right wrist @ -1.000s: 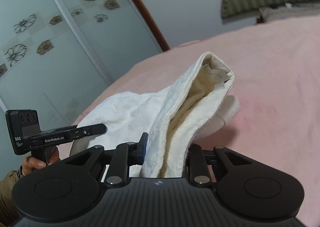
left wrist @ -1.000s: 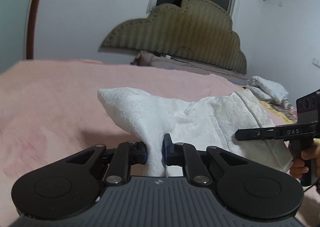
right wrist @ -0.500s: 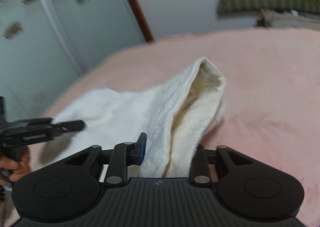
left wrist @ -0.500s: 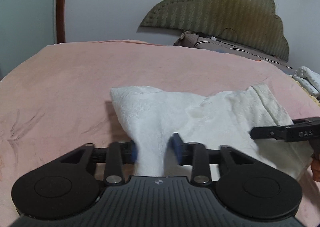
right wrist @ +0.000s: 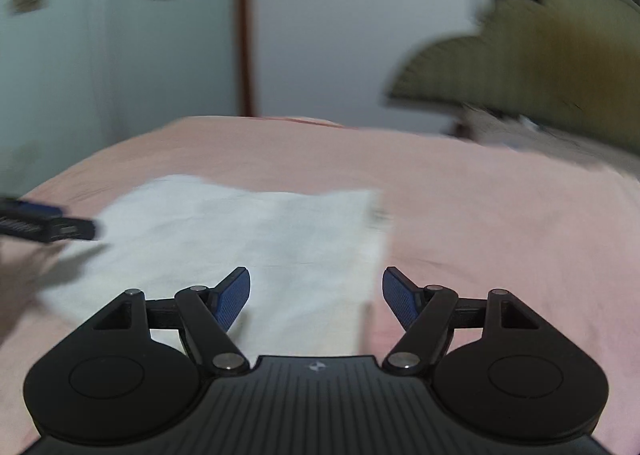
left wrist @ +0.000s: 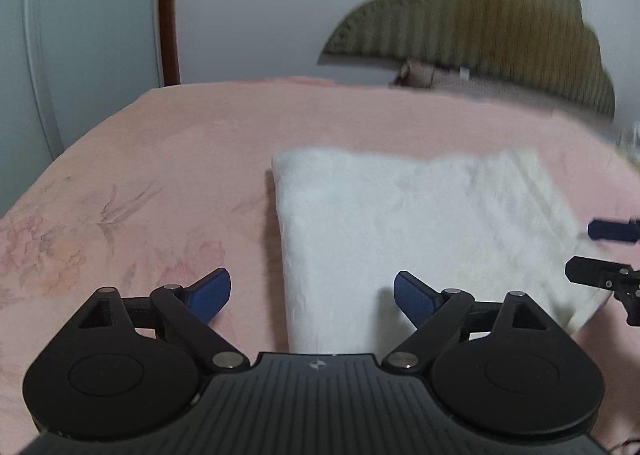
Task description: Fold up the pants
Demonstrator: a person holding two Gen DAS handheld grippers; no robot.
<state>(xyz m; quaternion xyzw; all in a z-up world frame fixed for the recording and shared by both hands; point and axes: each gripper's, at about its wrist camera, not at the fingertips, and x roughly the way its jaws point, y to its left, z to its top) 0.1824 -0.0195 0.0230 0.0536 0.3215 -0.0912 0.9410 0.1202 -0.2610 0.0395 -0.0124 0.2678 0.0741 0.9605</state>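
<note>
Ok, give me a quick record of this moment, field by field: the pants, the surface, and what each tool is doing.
pants: white pants, lying flat in a folded rectangle
surface: pink bedspread
left tool: left tool open, holding nothing, at the pants' near left edge
right tool: right tool open, holding nothing, at the pants' near right edge
background: olive headboard against the wall
image quality: motion blur in both views

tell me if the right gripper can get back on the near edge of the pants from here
Probably yes: the right gripper is open, directly over the white pants lying flat on the pink bedspread, nothing between.
</note>
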